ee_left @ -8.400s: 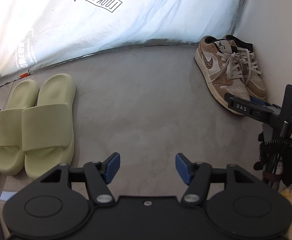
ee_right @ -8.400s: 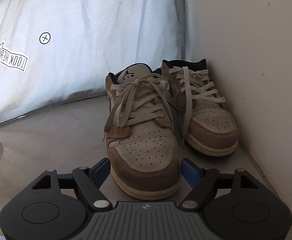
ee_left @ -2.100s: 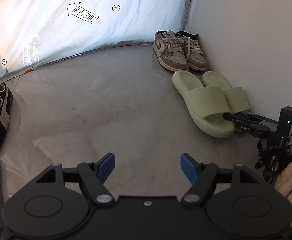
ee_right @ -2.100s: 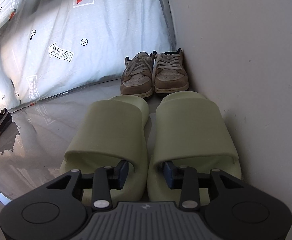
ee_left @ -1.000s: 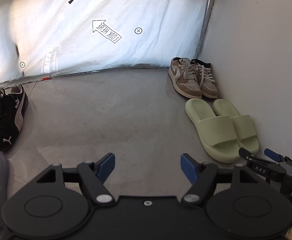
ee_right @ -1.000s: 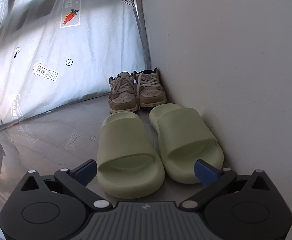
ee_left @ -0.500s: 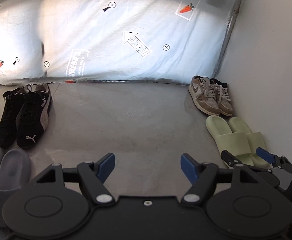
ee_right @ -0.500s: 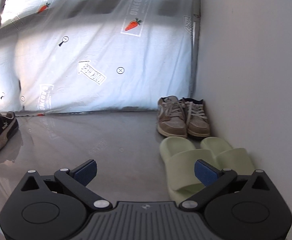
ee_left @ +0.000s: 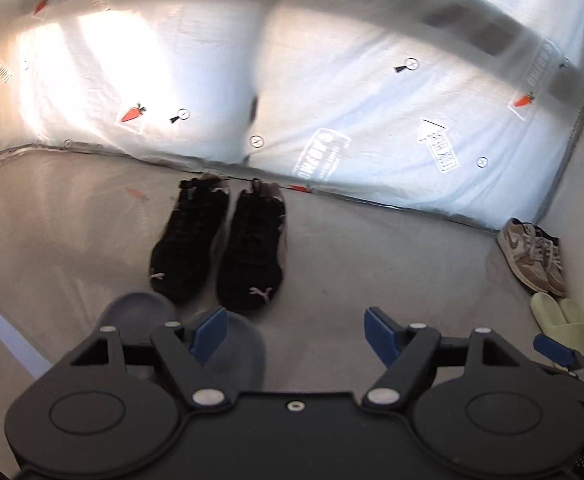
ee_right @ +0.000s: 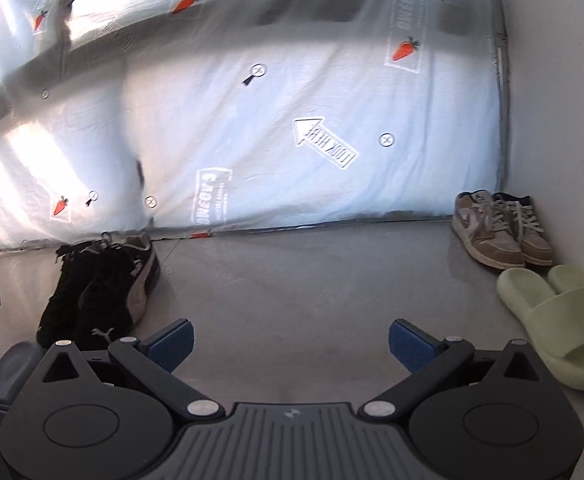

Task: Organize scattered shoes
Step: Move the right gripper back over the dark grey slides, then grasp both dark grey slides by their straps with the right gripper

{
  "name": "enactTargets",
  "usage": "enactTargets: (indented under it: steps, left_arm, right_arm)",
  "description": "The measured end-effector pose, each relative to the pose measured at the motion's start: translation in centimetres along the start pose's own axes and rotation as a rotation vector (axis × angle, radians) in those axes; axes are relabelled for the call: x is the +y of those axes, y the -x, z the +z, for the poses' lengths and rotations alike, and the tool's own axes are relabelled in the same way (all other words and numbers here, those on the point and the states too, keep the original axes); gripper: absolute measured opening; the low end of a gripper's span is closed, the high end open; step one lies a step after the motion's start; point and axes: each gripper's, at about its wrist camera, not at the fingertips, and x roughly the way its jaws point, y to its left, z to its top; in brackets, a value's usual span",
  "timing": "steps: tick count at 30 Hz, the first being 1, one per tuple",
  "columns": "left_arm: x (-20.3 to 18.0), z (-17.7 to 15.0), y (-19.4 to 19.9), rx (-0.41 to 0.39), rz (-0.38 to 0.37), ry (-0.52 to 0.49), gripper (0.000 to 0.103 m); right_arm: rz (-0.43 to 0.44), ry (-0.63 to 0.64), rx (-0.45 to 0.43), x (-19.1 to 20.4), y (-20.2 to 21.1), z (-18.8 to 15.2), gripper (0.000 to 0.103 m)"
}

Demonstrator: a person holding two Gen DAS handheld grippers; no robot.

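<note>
Black sneakers lie paired at centre frame of the left wrist view, toes toward grey slides at lower left. Tan sneakers and green slides line the right-hand wall. Left gripper, empty, jaws opening; right gripper spread, empty.

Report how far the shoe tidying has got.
Done: the tan sneakers and the green slides sit paired in a row along the right wall. In hand: nothing; the right gripper is open and empty, and the left gripper's jaws are opening with nothing between them. Left: the black sneakers and the grey slides out on the floor.
</note>
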Motion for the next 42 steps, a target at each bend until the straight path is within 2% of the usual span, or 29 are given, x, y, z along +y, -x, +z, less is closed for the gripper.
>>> enactTargets:
  steps: [4,7,9,14,17,20,25,30,33,37,42]
  left_arm:
    - [5.6,0.6,0.3,-0.004,0.063,-0.006,0.077]
    - [9.2,0.9,0.2,0.023,0.089,0.006,0.077]
    - [11.1,0.9,0.3,0.038,0.096,0.014,0.077]
    - [14.5,-0.4,-0.1,0.091,0.108,0.011,0.077]
    - [15.7,-1.4,-0.3,0.134,0.106,0.029,0.077]
    - [16.2,-2.1,0.4,0.146,0.095,0.052,0.077]
    - [17.0,-3.2,1.9,0.148,0.118,0.083,0.077]
    - [17.5,-4.8,4.9,0.131,0.201,0.099,0.077]
    - [18.3,-5.6,6.4,0.138,0.18,0.117,0.077]
    - [19.2,-5.4,6.0,0.142,0.134,0.07,0.077]
    - [20.1,-3.7,5.8,0.086,0.086,0.014,0.077]
  right_arm:
    - [0.075,0.007,0.04,6.9,-0.9,-0.9,0.103]
    - [0.131,0.039,0.097,11.3,-1.3,-1.8,0.103]
    - [0.189,0.093,0.146,14.4,-1.2,-3.0,0.103]
    - [0.19,0.318,0.204,19.4,0.7,-6.5,0.103]
    - [0.185,0.328,0.267,20.6,0.9,-7.8,0.103]
    - [0.185,0.305,0.289,21.0,1.5,-8.1,0.103]
    - [0.302,0.327,0.293,22.5,3.7,-8.7,0.101]
    - [0.396,0.336,0.307,24.0,5.5,-10.3,0.102]
    - [0.416,0.287,0.341,24.4,5.6,-11.1,0.102]
    - [0.351,0.241,0.325,25.2,5.4,-11.9,0.1]
    - [0.265,0.155,0.275,26.6,3.9,-12.9,0.088]
